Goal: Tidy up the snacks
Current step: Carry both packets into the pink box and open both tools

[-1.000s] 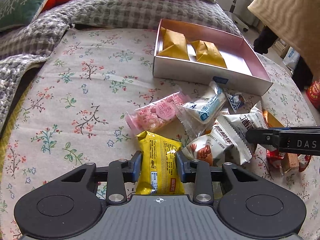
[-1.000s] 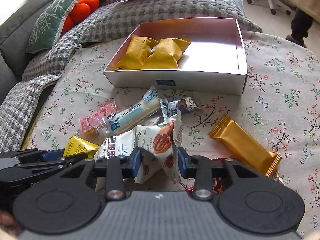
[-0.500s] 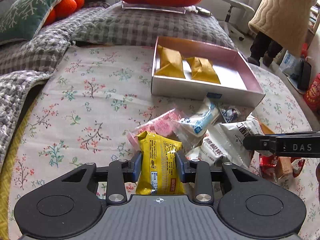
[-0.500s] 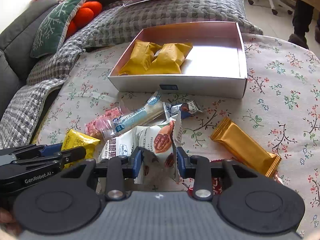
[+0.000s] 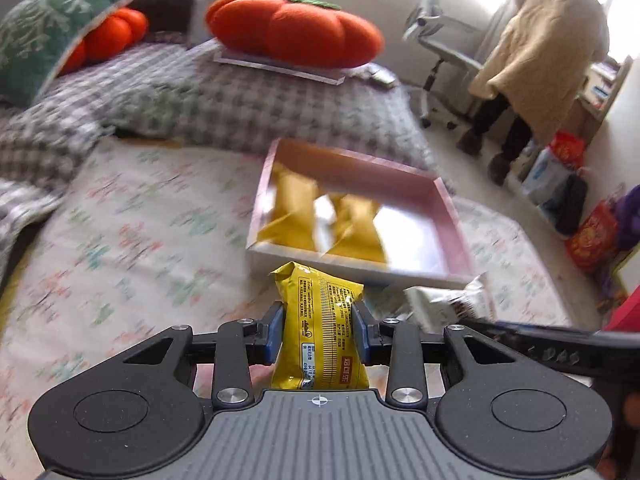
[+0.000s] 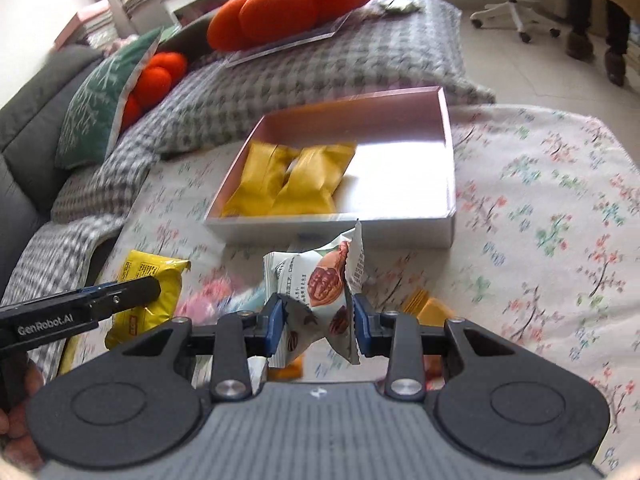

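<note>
My left gripper (image 5: 319, 330) is shut on a yellow snack packet (image 5: 320, 320), held off the flowered cloth just short of the pink-rimmed box (image 5: 360, 272). The same yellow packet (image 6: 148, 292) shows at the left of the right wrist view, pinched by the left gripper's fingers (image 6: 132, 290). My right gripper (image 6: 319, 322) is shut on a white walnut snack packet (image 6: 316, 288), lifted in front of the box (image 6: 332, 230). Two golden packets (image 6: 288, 180) lie in the box's left half; its right half is bare. A golden bar (image 6: 428, 306) and other wrappers lie under the right gripper, blurred.
The flowered cloth (image 6: 552, 208) covers the round table. A checked blanket (image 5: 224, 108), an orange pumpkin cushion (image 5: 292, 28) and a green pillow (image 5: 52, 28) lie beyond it. A person in a beige coat (image 5: 552, 40) stands at the far right by an office chair (image 5: 444, 56).
Both grippers have risen with their packets off the snack pile and tilted up toward the box. The yellow packet and the walnut packet now hang above the cloth.
</note>
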A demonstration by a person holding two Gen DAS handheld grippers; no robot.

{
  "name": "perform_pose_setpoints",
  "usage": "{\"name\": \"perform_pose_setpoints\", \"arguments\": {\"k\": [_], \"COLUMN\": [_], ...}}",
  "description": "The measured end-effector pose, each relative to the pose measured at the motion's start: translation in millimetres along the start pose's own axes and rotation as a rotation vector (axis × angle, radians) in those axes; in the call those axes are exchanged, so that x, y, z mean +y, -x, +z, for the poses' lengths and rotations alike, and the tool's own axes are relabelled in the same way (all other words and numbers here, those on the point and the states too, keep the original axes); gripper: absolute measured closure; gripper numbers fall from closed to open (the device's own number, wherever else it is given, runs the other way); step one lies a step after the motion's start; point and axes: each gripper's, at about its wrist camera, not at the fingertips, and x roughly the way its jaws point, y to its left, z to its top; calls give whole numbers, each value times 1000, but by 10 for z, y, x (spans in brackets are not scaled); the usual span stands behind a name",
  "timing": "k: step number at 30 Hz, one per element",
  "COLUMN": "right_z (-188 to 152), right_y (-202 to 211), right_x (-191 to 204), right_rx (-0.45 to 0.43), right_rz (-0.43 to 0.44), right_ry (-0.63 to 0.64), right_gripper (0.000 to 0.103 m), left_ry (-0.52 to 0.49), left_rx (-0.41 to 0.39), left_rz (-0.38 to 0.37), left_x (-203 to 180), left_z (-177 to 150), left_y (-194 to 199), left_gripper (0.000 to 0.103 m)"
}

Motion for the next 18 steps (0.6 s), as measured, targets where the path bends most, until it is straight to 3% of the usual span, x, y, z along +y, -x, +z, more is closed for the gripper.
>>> {"name": "perform_pose_setpoints", "arguments": {"k": [7, 18], "right_z": [303, 567], "right_y": [-96, -290], "right_x": [-197, -422], "right_rx": [-72, -95], "right_rz": [-107, -150], "right_ry": [-46, -100], "right_gripper": [70, 70], "left_ry": [-22, -21], "left_rx": [-48, -44], "left_rz": [-52, -93], "left_x": [-371, -597], "left_z": [433, 634], "left_y": [-496, -1169], "left_gripper": [70, 70]}}
